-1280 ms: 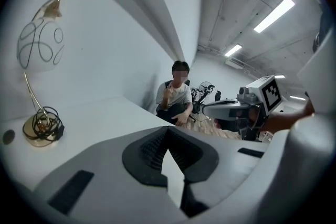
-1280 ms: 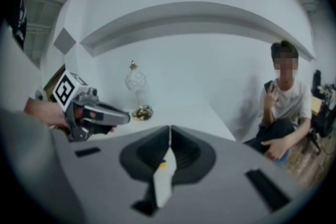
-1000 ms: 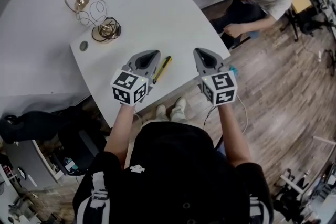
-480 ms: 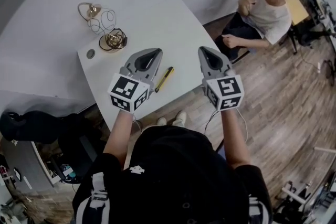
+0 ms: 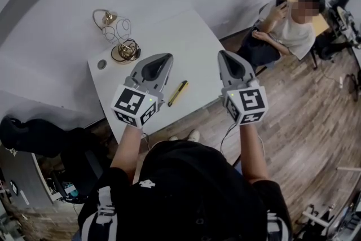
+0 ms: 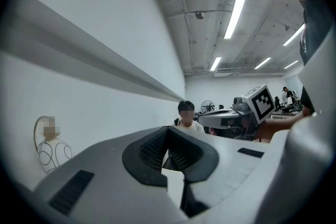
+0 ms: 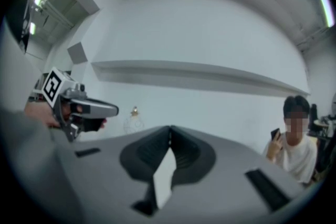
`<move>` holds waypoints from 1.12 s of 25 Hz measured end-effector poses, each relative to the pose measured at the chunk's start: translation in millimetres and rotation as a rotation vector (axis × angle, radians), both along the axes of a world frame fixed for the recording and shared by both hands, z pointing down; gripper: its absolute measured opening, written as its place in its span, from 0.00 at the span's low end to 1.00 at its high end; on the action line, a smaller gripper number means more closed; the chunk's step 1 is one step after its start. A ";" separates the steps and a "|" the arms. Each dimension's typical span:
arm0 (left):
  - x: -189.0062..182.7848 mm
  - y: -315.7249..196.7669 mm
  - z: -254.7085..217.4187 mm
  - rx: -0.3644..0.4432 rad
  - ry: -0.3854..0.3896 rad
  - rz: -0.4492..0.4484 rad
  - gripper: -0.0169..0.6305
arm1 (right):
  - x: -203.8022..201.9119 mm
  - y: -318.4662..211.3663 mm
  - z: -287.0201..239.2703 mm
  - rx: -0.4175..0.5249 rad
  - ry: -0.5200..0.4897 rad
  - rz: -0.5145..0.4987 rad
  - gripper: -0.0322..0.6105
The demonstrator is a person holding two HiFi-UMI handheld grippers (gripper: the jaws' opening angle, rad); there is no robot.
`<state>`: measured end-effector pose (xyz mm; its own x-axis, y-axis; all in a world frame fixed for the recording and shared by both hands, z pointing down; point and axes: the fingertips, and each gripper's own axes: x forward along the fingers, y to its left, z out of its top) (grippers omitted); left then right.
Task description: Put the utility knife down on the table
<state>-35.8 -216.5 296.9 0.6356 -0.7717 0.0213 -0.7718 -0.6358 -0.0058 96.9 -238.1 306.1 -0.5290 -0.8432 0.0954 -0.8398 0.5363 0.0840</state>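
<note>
Since the knife [image 5: 177, 93] lies on the table [image 5: 189, 45], below and between them, the job looks finished: left gripper [image 5: 163, 58] and right gripper [image 5: 225, 56] are closed, empty.

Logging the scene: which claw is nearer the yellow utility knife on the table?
The left claw: in the head view the utility knife shows just beside it, while the right claw hangs farther off, at the table edge.
</note>
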 end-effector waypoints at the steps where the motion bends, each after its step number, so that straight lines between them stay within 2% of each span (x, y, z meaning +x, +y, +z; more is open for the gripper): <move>1: -1.1 0.8 -3.6 0.008 -0.004 -0.006 0.06 | -0.3 0.9 -3.4 0.006 -0.002 0.001 0.10; 10: -4.9 4.6 -21.4 0.061 -0.035 -0.040 0.06 | -3.7 5.2 -16.0 0.033 -0.011 -0.001 0.10; 28: -7.5 6.0 -18.8 0.075 -0.015 -0.048 0.06 | -9.6 5.1 -10.3 0.025 -0.011 -0.015 0.10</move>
